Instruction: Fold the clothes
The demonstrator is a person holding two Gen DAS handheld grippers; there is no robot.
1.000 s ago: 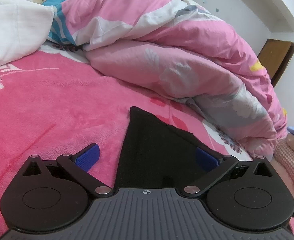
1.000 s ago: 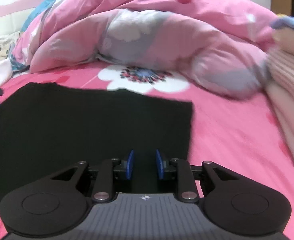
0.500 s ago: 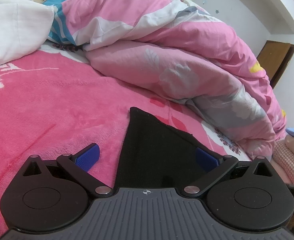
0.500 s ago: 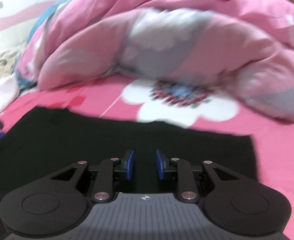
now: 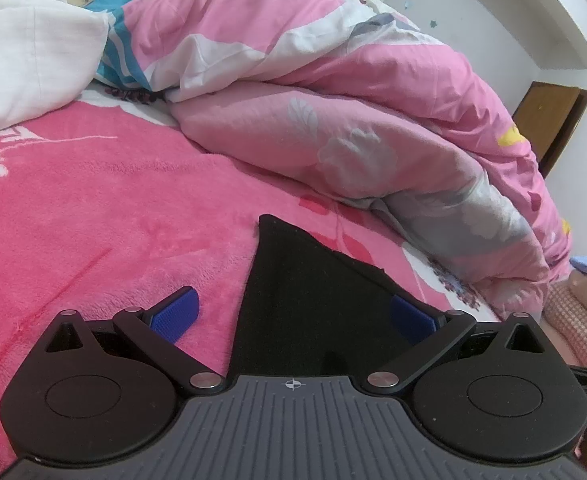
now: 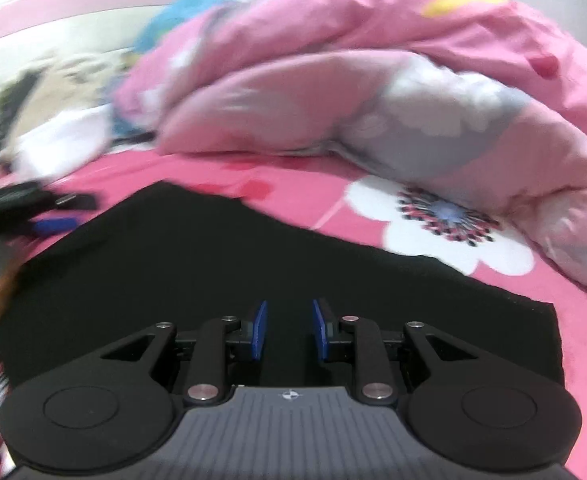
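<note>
While both empty claws gape, left claw (image 5: pixel 293 316) wide, right claw (image 6: pixel 289 330) narrowly, black garment (image 6: pixel 221 264) lies beneath.

Garment (image 5: pixel 305 300): flat on the blanket (image 5: pixel 113 216), its corner pointing away in the left wrist view. Left gripper (image 5: pixel 293 314): low over that corner, one finger over the blanket to the left, the other over the cloth. Right gripper (image 6: pixel 289 330): above the garment's near part. Duvet (image 5: pixel 333 120): heaped on the bed behind the garment. Pillow (image 5: pixel 25 68): far left, beside the duvet. Door (image 5: pixel 549 124): far right, behind the duvet.
</note>
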